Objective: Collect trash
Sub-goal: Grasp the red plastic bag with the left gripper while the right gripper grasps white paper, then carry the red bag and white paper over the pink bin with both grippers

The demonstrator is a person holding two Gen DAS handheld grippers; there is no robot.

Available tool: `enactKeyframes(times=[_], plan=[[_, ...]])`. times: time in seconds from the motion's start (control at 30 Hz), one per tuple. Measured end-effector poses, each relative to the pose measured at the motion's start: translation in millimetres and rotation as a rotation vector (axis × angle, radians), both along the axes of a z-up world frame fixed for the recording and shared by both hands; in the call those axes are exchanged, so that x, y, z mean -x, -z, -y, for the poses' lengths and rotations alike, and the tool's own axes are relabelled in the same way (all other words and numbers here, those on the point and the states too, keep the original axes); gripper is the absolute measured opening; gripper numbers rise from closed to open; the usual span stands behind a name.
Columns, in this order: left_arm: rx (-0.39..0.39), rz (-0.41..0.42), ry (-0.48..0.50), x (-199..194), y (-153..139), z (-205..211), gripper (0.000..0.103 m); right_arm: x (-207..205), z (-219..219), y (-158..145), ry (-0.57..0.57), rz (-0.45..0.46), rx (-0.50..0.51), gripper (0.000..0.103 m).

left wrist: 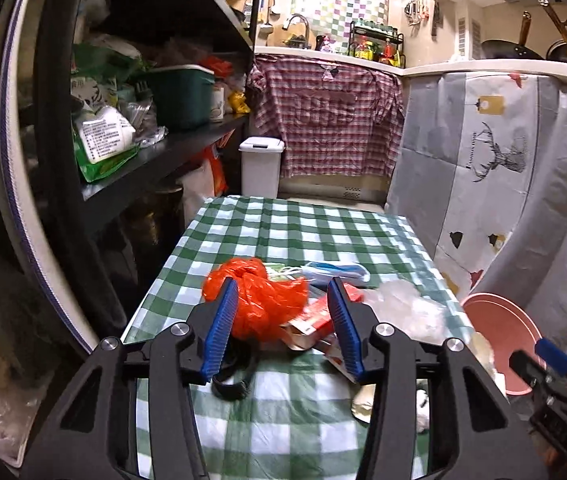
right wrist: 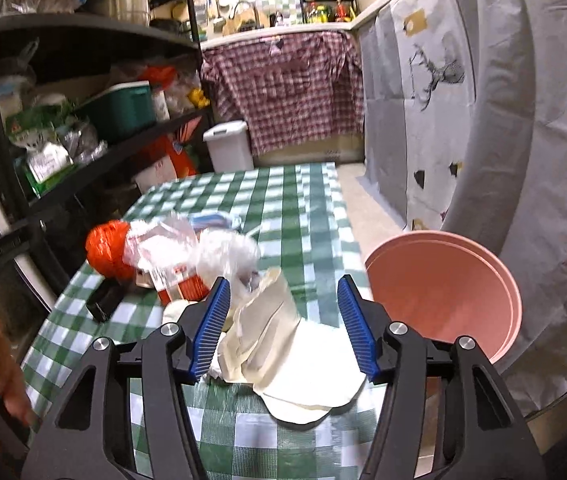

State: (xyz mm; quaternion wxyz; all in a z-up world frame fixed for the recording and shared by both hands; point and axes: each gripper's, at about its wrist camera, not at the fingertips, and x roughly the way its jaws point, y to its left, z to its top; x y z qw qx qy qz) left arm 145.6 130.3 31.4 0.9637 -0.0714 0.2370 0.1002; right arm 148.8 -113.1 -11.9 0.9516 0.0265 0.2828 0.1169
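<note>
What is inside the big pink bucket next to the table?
The pink bucket shows only its bare pink inner wall; no trash is visible in it. Its bottom is hidden behind the near rim and the right hand-held gripper, so I can't tell what lies there.

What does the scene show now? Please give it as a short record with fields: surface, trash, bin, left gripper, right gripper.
surface: table under a green checked cloth
trash: orange bag, red carton, clear plastic, cream paper, all in a loose pile
bin: pink tub at the table's right edge; nothing seen in the part that shows
left gripper: open, the orange bag and red carton between its fingers, no pad seen pressing
right gripper: open, over the cream paper, not gripping it
</note>
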Motion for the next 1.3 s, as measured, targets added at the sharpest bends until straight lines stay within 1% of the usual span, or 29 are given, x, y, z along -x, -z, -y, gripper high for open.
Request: enactKeyframes(times=[0.1,0.13,0.23,0.37,0.43,0.47,0.53,0.63,0.67,0.77,0.83,0.97,1.03,1.07,1.1,1.17,1.3], plan=[[0.027,-0.04,-0.015,-9,11,-12,0.046,-3,-10,9,-0.025,-0.016,0.02,0.052],[0.034,-0.054,-0.022,-13,16,-16,0.046,-4,-12,11,-0.028,-0.019,0.024,0.049],[0.035,-0.084,-0.034,-24,26,-24,0.046,-9,-15,17,-0.024,-0.035,0.039,0.046],[0.041,-0.114,-0.057,-38,38,-36,0.046,-18,-13,23,-0.017,-0.062,0.026,0.04],[0.065,-0.129,-0.071,-43,43,-43,0.046,-20,-13,25,-0.021,-0.071,0.019,0.035],[0.095,-0.142,-0.076,-48,47,-49,0.046,-21,-14,25,-0.023,-0.074,0.019,0.034],[0.122,-0.16,-0.085,-55,53,-55,0.046,-23,-16,26,-0.028,-0.076,0.02,0.027],[0.147,-0.184,-0.084,-62,61,-60,0.046,-23,-14,27,-0.023,-0.073,0.023,0.019],[0.152,-0.191,-0.077,-64,64,-60,0.046,-23,-13,27,-0.021,-0.072,0.024,0.017],[0.152,-0.196,-0.057,-67,66,-56,0.046,-25,-11,29,-0.025,-0.075,0.023,0.01],[0.143,-0.199,-0.045,-70,66,-52,0.039,-25,-12,29,-0.029,-0.073,0.025,0.005],[0.117,-0.201,-0.029,-71,64,-45,0.029,-24,-12,28,-0.03,-0.072,0.028,0.003],[0.103,-0.197,-0.026,-70,62,-43,0.022,-24,-11,27,-0.026,-0.066,0.031,0.003],[0.097,-0.195,-0.028,-69,60,-42,0.021,-23,-10,26,-0.024,-0.062,0.031,0.002],[0.093,-0.192,-0.032,-68,58,-43,0.018,-22,-10,25,-0.023,-0.056,0.033,0.002],[0.092,-0.184,-0.032,-65,55,-43,0.016,-20,-9,23,-0.022,-0.047,0.037,0.002],[0.067,-0.159,-0.025,-57,46,-38,0.011,-16,-9,18,-0.02,-0.03,0.047,0.002]])
